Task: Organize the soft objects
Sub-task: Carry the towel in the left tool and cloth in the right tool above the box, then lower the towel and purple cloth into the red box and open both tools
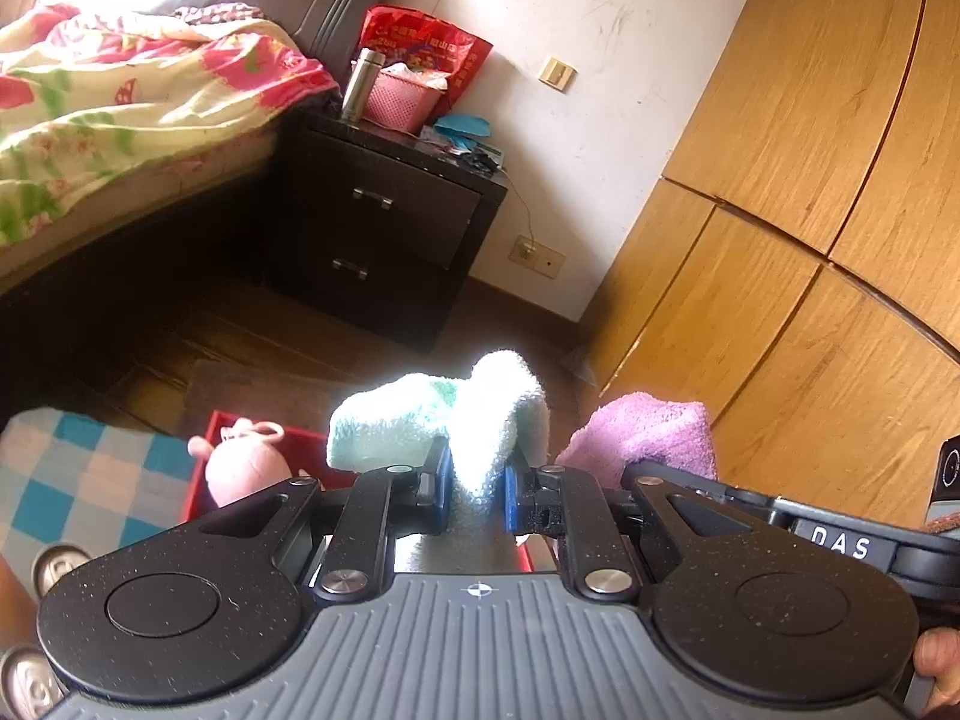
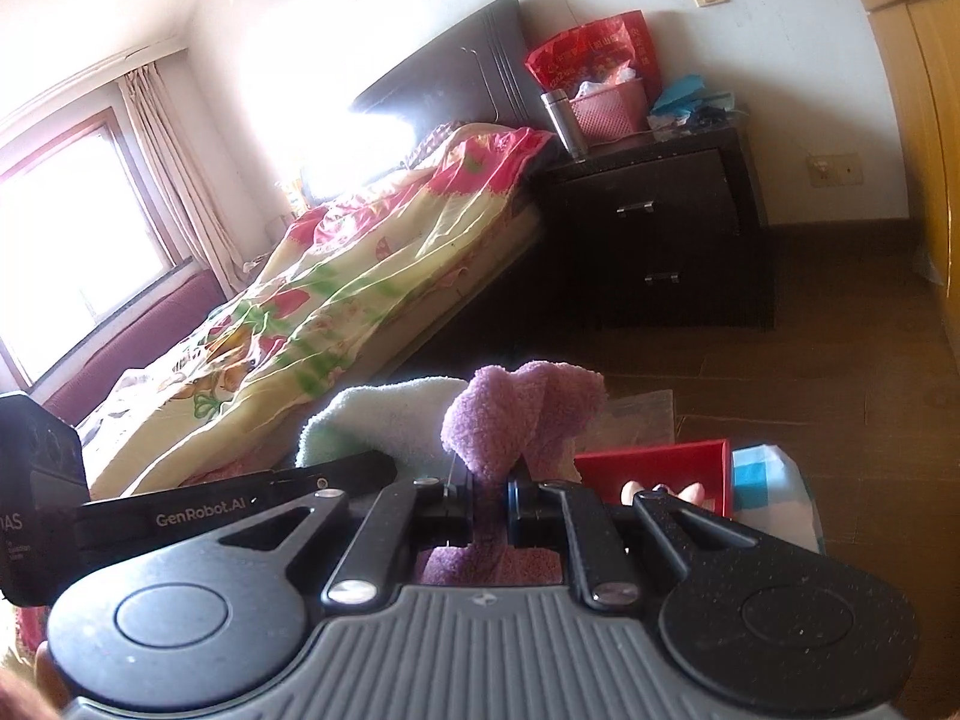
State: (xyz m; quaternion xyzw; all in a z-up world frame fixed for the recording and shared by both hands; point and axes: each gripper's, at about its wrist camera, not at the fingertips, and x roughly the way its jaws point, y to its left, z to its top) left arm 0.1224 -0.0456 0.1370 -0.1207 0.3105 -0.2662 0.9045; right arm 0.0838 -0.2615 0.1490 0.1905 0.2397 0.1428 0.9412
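The red box (image 1: 252,426) sits low on the floor, and a pink toy (image 1: 246,468) is already in it. Just above the box, the left gripper (image 1: 474,489) pinches a green towel (image 1: 420,420) tight. Beside it, the right gripper (image 2: 489,501) squeezes a purple towel (image 2: 516,414). Both towels still need putting away, I think.

Both fisheye views sit low and close behind their own fingers, tilted, looking across the room toward the nightstand (image 1: 384,228). The left wrist view faces it from the wardrobe (image 1: 810,210) side, with the bed (image 1: 108,114) left of the nightstand. The right wrist view looks from farther back, taking in the window (image 2: 66,252) far left of the nightstand (image 2: 654,228). The 2 views share the nightstand, bed, red box (image 1: 204,468) and both towels.
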